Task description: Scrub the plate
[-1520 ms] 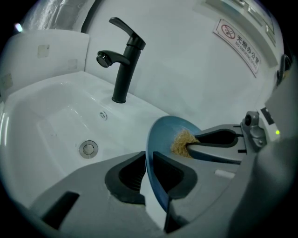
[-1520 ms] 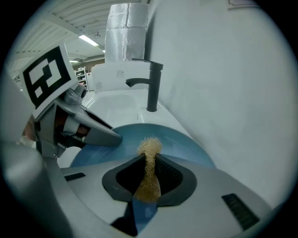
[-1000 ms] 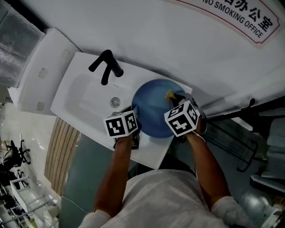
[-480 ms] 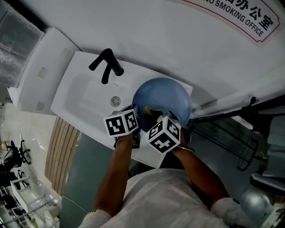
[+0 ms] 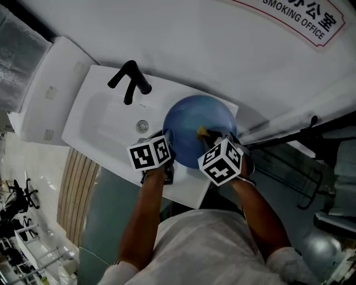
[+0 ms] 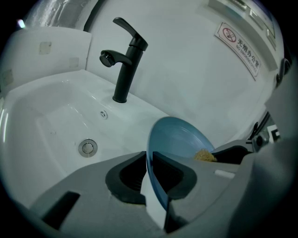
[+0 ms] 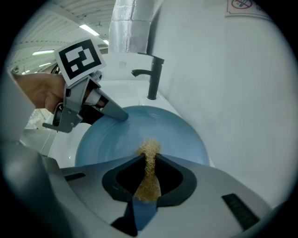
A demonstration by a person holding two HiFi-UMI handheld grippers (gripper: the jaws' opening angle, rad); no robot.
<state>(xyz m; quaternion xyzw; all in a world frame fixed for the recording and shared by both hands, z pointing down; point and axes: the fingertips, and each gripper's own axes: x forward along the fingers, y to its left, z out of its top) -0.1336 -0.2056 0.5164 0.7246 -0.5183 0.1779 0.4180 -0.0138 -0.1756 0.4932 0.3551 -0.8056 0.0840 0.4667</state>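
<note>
A blue plate (image 5: 186,125) is held tilted over the right end of a white sink (image 5: 105,119). My left gripper (image 5: 167,147) is shut on the plate's near-left rim; in the left gripper view the rim (image 6: 153,153) runs between the jaws. My right gripper (image 5: 209,137) is shut on a tan scrubbing pad (image 7: 150,155). The pad's tip rests on the plate's inner face (image 7: 116,135), near the middle. In the right gripper view the left gripper (image 7: 114,114) shows clamped on the far-left rim. The pad (image 6: 203,155) also shows in the left gripper view.
A black faucet (image 5: 130,82) stands at the sink's back, with a round drain (image 6: 88,147) in the basin. A white wall with a no-smoking sign (image 5: 295,16) rises behind. A white box-shaped fixture (image 5: 44,92) sits to the left, and dark metal framing (image 5: 289,172) to the right.
The right gripper swept the pad across the plate, from its far right to its near left, then back toward the middle. The left gripper and the plate stayed nearly still.
</note>
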